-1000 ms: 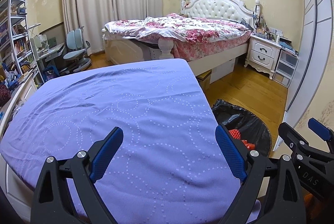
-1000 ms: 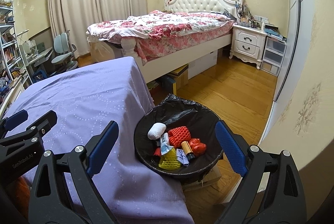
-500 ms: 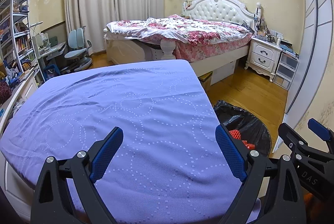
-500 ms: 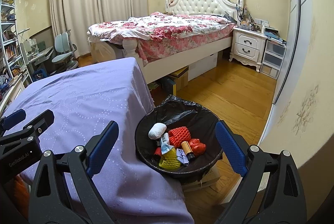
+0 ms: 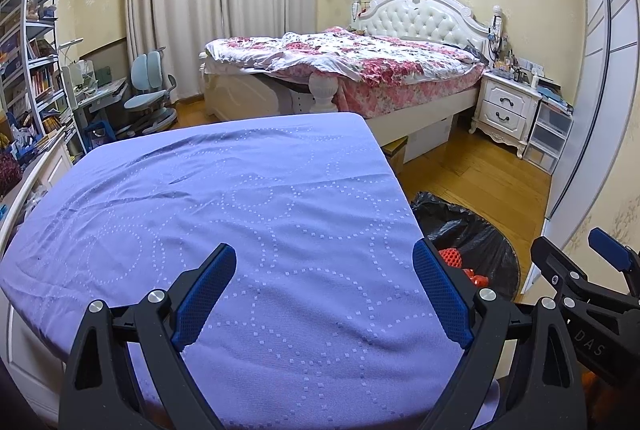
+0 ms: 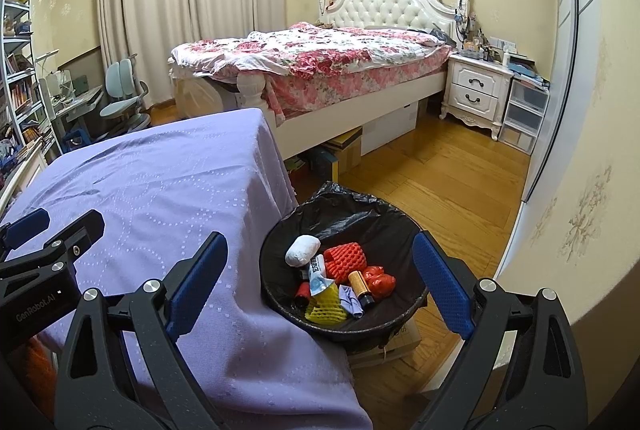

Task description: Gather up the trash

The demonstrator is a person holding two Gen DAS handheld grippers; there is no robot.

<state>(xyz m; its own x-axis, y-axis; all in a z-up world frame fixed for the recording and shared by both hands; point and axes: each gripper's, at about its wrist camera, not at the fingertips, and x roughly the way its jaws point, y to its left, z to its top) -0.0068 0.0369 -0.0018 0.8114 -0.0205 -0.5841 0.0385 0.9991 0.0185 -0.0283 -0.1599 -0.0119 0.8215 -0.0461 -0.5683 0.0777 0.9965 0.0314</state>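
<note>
We hold our left gripper (image 5: 324, 294) over the table with the purple cloth (image 5: 224, 213). Its two blue fingers stand wide apart and nothing is between them. Our right gripper (image 6: 320, 282) is wide open too and holds nothing. It hangs by the table's right side, just over the trash bin (image 6: 404, 226).

The bin sits low, right beside the table edge. We think it is put there so trash can go from the table straight down into it. A black bag lines it, so the mess stays in the bag.

The trash is in the bin: a white lump (image 6: 303, 250), a red net (image 6: 346, 258), a yellow net (image 6: 324, 310), a small can (image 6: 360, 286), a red crumpled thing (image 6: 380, 280) and a little tube (image 6: 317, 272). We see no trash on the cloth, so we think the job is close to done.

Some things we cannot see well. From the left camera, the table and the right finger hide most of the bin. The bin's bottom is under the trash. The table's near edge is cut off behind our grippers. The words on the tube are too small to read.
</note>
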